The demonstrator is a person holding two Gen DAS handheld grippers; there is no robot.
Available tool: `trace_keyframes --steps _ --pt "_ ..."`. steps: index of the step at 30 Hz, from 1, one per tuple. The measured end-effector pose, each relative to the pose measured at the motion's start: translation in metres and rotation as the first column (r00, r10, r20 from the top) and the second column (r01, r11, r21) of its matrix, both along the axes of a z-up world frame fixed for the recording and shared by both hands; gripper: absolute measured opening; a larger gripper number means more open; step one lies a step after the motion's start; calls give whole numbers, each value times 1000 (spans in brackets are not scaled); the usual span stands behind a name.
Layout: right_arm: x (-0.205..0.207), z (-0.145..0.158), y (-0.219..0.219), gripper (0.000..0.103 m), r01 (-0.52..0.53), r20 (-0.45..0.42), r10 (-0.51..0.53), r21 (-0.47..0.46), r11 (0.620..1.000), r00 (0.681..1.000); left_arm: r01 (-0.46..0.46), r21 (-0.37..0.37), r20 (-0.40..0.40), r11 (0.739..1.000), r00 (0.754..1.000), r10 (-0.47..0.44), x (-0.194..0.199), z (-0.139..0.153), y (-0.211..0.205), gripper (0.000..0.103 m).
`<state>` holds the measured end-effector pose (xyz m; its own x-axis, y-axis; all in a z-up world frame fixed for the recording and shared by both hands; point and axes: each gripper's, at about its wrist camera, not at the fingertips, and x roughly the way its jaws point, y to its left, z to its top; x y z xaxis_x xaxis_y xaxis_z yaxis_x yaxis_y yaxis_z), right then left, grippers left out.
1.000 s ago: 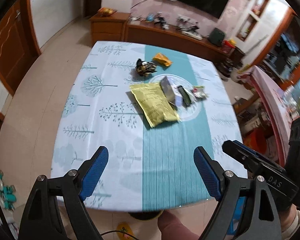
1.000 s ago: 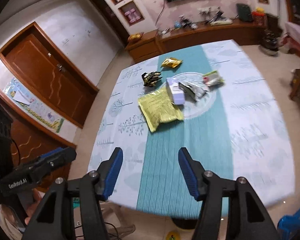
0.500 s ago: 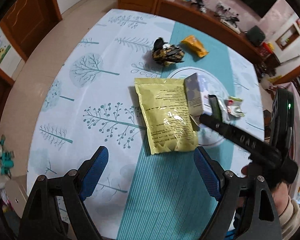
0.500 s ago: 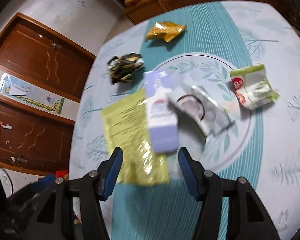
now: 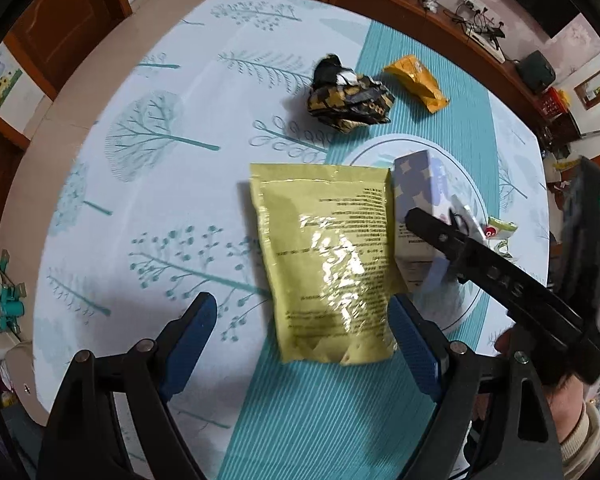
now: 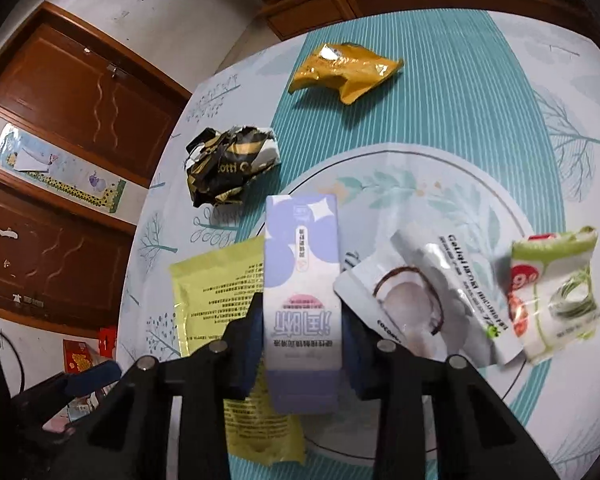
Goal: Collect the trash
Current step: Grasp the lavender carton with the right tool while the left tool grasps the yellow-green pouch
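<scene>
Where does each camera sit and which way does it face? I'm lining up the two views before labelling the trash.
Left wrist: on the left gripper, looking down its open blue fingers at the yellow-green pouch; the right gripper and hand cross its right side.
Right wrist: on the right gripper, its fingers closed on the purple box.
Shared: pouch, box, black-gold wrapper, orange wrapper, tablecloth.

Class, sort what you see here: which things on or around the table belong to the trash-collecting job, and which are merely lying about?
Part of the job:
purple carton, clamped in the right gripper
yellow-green pouch
black-and-gold wrapper
orange wrapper
coconut sachet
green-and-white packet
left gripper, open

Lying about:
tablecloth
sideboard clutter
wooden doors
</scene>
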<state>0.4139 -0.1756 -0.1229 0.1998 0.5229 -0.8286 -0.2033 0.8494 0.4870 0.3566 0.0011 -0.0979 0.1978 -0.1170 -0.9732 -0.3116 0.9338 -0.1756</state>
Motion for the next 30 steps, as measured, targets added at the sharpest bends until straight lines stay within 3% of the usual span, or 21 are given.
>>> trace_keyframes --steps 9,13,23,25,28,30 --pt "3 8 -19 34 -32 66 33 -15 999 997 -11 -24 -87 1000 996 9 34 -39 -16 86" --pt "4 7 -27 34 -18 55 17 12 1000 998 10 -15 -126 1000 992 -11 44 -54 -24 86" --pt "0 2 -35 34 -12 37 10 32 999 999 26 66 -145 997 989 -16 52 -68 -49 89" --pt "-2 1 -35 34 -11 36 10 32 999 999 26 91 -136 995 991 -14 49 -67 -53 84" --pt "-5 2 -37 34 -8 37 7 34 999 999 47 95 -111 994 993 -36 44 -61 -59 66" --pt "-7 2 -37 34 -5 39 4 33 999 999 48 85 -110 995 993 -38 44 -57 -60 65"
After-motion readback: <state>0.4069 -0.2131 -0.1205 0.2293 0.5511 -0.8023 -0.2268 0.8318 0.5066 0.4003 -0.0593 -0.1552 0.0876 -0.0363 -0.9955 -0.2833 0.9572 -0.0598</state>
